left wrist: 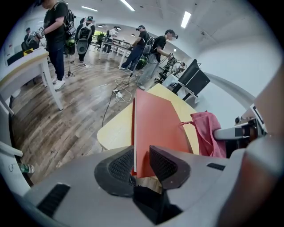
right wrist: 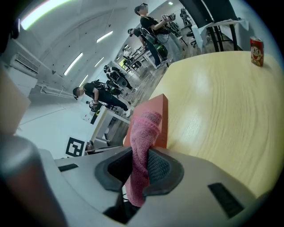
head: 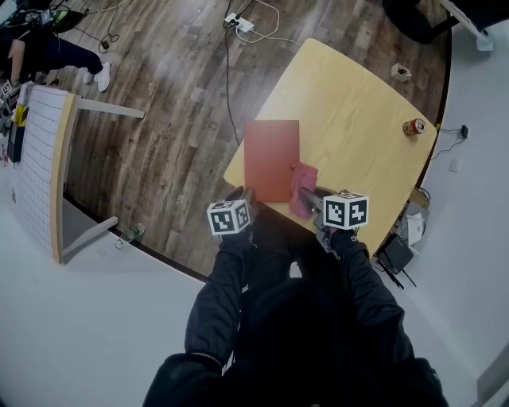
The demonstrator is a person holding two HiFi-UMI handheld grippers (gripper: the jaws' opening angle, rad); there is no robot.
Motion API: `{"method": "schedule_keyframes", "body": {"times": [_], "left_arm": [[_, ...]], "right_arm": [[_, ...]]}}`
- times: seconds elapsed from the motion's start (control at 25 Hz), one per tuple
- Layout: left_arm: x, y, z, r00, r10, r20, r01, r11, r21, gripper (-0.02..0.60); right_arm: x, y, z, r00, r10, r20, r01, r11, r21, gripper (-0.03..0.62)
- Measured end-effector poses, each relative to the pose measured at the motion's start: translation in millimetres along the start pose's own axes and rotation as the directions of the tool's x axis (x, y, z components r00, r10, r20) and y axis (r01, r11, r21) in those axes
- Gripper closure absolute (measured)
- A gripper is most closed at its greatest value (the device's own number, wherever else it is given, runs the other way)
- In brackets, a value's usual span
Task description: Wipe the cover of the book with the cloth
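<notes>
A red book (head: 271, 159) lies on the yellow wooden table (head: 358, 119), reaching its near edge. My left gripper (head: 243, 200) is shut on the book's near left corner; in the left gripper view the book (left wrist: 155, 128) runs away from between the jaws of that gripper (left wrist: 141, 165). A pink cloth (head: 303, 189) rests at the book's near right corner, held by my right gripper (head: 312, 208). In the right gripper view the cloth (right wrist: 143, 142) is pinched between the jaws of that gripper (right wrist: 138, 170), beside the book's edge (right wrist: 160, 119).
A red can (head: 413, 127) stands at the table's right side, and a small white object (head: 401, 72) sits near its far edge. Cables and a power strip (head: 240, 24) lie on the wood floor. A white table (head: 40, 167) stands at left. Several people work in the background.
</notes>
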State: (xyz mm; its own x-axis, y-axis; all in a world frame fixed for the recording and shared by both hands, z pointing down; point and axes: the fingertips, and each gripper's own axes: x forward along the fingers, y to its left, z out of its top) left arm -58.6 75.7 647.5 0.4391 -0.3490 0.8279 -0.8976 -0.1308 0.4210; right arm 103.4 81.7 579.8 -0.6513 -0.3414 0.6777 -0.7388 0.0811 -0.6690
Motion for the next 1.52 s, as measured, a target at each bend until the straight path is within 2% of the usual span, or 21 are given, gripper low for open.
{"method": "schedule_keyframes", "body": {"times": [0.16, 0.32, 0.48, 0.6, 0.8, 1.2, 1.52], "left_arm": [[-12, -7, 15, 0.999, 0.014, 0.046, -0.015, 1.000, 0.013, 0.463], [-36, -20, 41, 0.990, 0.035, 0.134, -0.038, 0.999, 0.018, 0.463], [-69, -43, 72, 0.971, 0.034, 0.237, -0.046, 0.998, 0.044, 0.465], [-93, -67, 91, 0.951, 0.017, 0.308, -0.044, 0.996, 0.080, 0.491], [-129, -109, 110, 0.927, -0.017, 0.374, -0.050, 0.984, 0.169, 0.529], [-203, -168, 142, 0.833, -0.084, 0.547, -0.077, 0.961, 0.266, 0.546], [-232, -207, 149, 0.788, -0.150, 0.597, -0.074, 0.940, 0.333, 0.548]], "right_arm": [[-13, 18, 13, 0.999, 0.026, 0.042, -0.025, 0.999, -0.023, 0.517], [-31, 42, 32, 0.994, 0.044, 0.095, -0.037, 0.997, -0.073, 0.517], [-53, 74, 58, 0.984, 0.051, 0.170, -0.023, 0.987, -0.160, 0.517], [-71, 97, 76, 0.971, 0.046, 0.233, 0.015, 0.967, -0.254, 0.517], [-108, 128, 94, 0.939, 0.056, 0.339, 0.077, 0.928, -0.366, 0.517], [-172, 163, 103, 0.869, 0.079, 0.488, 0.185, 0.863, -0.470, 0.517], [-205, 192, 104, 0.833, 0.119, 0.540, 0.234, 0.809, -0.539, 0.517]]}}
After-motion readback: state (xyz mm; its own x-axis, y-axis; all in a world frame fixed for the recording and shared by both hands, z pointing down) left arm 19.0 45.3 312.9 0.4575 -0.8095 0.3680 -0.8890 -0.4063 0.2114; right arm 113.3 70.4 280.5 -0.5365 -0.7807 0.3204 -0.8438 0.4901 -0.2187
